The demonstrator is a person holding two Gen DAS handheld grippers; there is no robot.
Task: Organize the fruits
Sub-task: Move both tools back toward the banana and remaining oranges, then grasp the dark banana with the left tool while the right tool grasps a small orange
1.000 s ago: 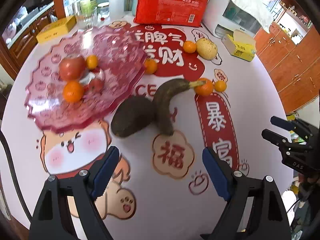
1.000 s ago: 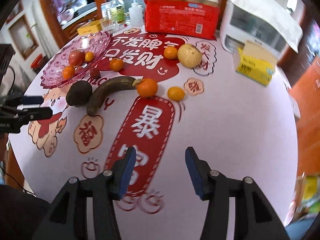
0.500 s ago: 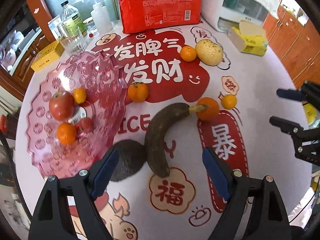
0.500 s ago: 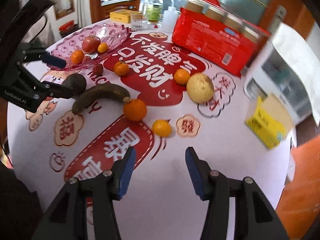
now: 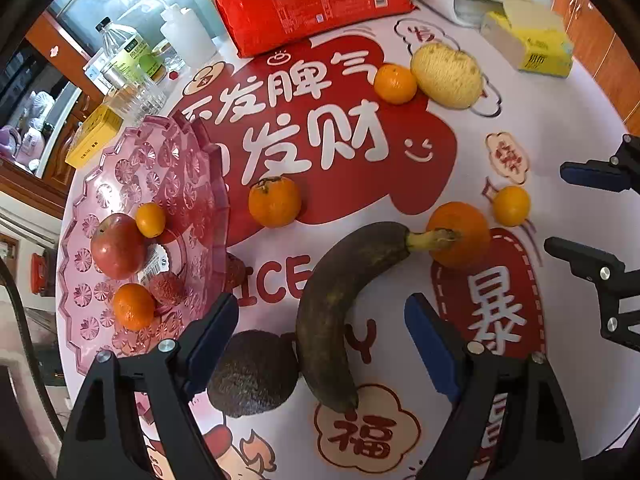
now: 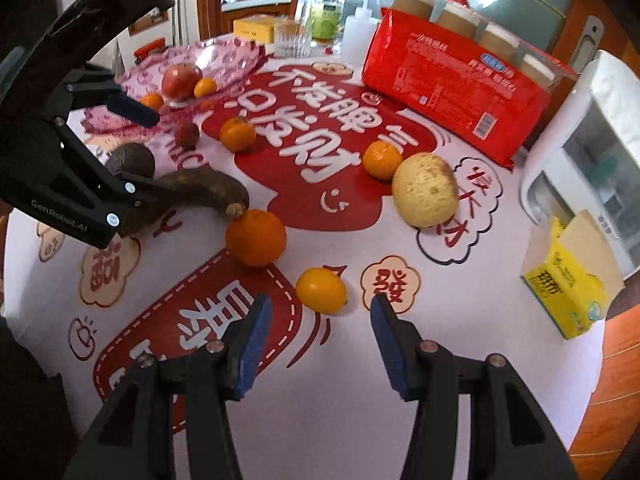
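The blackened banana (image 5: pixel 340 304) lies on the desk (image 5: pixel 560 128) between the wide-open, empty left tongs (image 5: pixel 320 332), beside the avocado (image 5: pixel 252 376). It looks overripe and soft; grip mid-body, gently. The right tongs (image 6: pixel 320 336), partly open and empty, frame a small tangerine (image 6: pixel 320 290).

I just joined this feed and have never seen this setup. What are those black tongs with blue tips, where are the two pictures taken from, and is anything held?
They are hand-held tongs, one per hand, each carrying a camera looking along its fingers. The left tongs hang open over the dark banana, with an avocado beside it. The right tongs are open near a small orange. Nothing is held. A pink tray already holds an apple.
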